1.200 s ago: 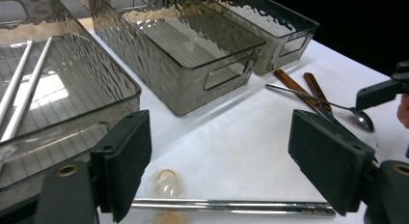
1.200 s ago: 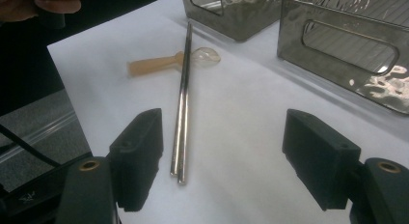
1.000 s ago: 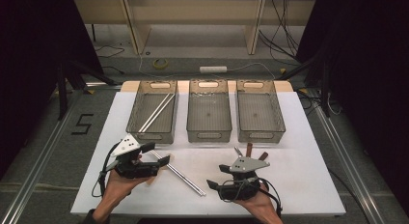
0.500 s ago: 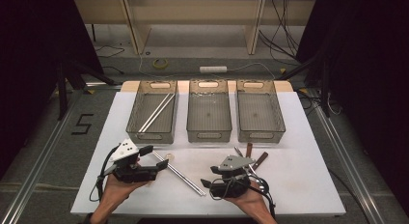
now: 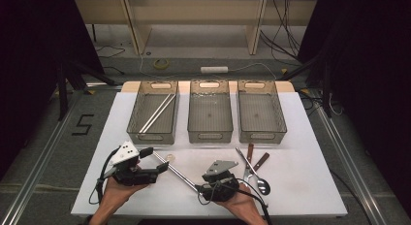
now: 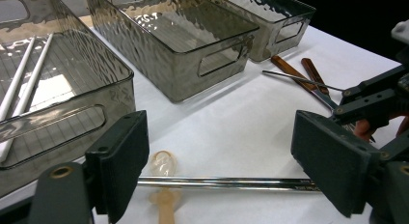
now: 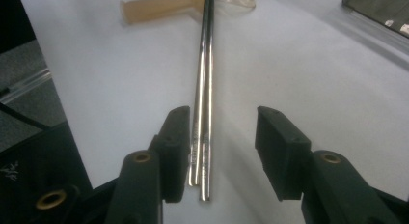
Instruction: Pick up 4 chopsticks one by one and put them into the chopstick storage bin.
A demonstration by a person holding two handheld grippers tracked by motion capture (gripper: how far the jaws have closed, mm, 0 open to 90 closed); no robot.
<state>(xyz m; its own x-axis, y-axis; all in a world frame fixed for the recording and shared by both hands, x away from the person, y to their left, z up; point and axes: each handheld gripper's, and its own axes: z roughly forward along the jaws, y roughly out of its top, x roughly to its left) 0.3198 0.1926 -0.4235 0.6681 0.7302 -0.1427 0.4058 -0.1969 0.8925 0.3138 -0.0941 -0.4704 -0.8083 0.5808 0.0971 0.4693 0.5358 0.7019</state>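
Three bins (image 5: 210,117) stood in a row at the counter's (image 5: 310,186) far side. Before the middle bin lay metal chopsticks (image 5: 177,171); right of them, a spoon (image 5: 260,184); white chopsticks (image 5: 156,113) lay in the left bin.

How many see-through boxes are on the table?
3, side by side along the table's far edge: the left box holds white sticks, the middle box and the right box look empty.
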